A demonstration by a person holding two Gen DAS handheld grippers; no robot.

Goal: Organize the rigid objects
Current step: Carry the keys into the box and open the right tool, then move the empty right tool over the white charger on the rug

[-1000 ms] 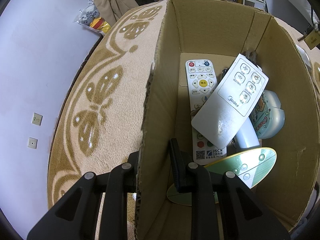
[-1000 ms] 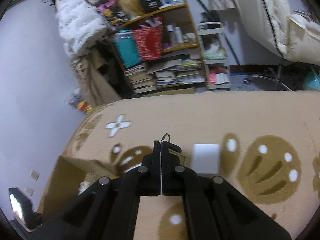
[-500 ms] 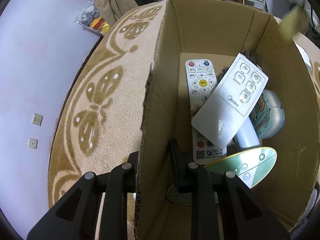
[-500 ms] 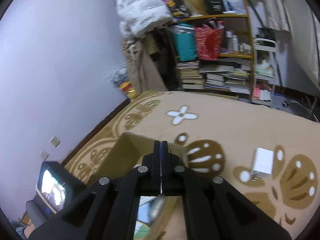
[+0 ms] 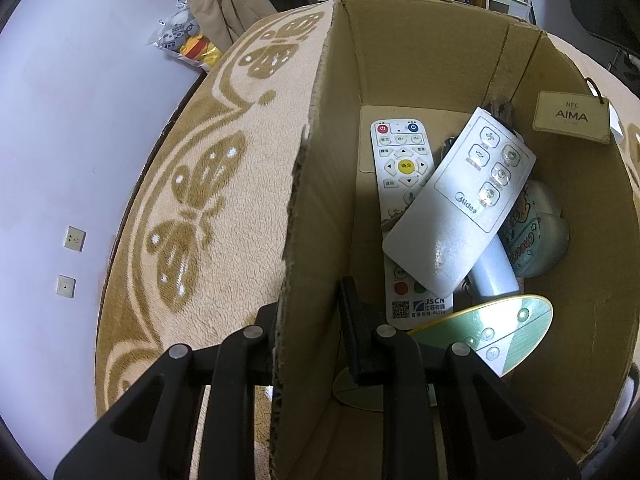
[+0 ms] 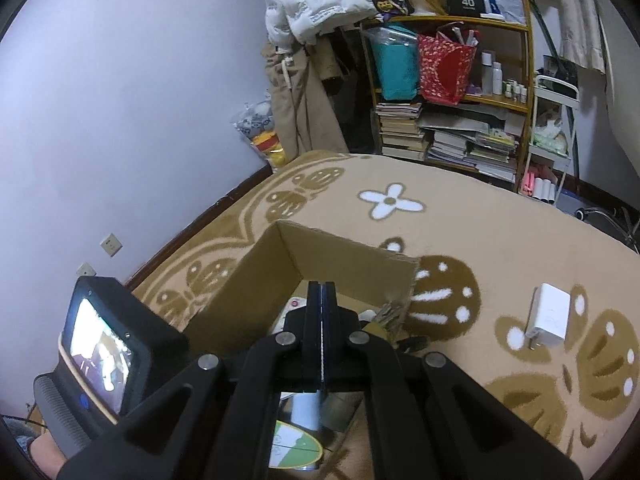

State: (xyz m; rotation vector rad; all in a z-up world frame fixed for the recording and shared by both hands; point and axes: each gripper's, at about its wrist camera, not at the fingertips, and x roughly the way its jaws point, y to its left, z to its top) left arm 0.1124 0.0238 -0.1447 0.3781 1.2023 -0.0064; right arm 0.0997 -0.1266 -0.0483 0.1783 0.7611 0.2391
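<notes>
My left gripper [image 5: 310, 304] is shut on the left wall of a cardboard box [image 5: 316, 184], one finger inside, one outside. In the box lie a white Midea remote [image 5: 460, 204] over a long white TV remote [image 5: 400, 160], a pale blue round item [image 5: 536, 236] and a green oval mirror [image 5: 500, 332]. A tan AIMA key tag [image 5: 572, 116] hangs over the box's right side. My right gripper [image 6: 322, 300] is shut above the box [image 6: 328, 252]; the tag is not visible between its fingers in the right wrist view.
A white charger [image 6: 550, 316] lies on the patterned beige rug [image 6: 480, 220] right of the box. The left gripper's camera body [image 6: 104, 340] sits left of the box. A cluttered bookshelf [image 6: 448, 120] and purple wall [image 6: 120, 100] stand behind.
My right gripper has swung left from the rug to over the box. The AIMA tag has come into the left wrist view over the box. The left gripper has not moved.
</notes>
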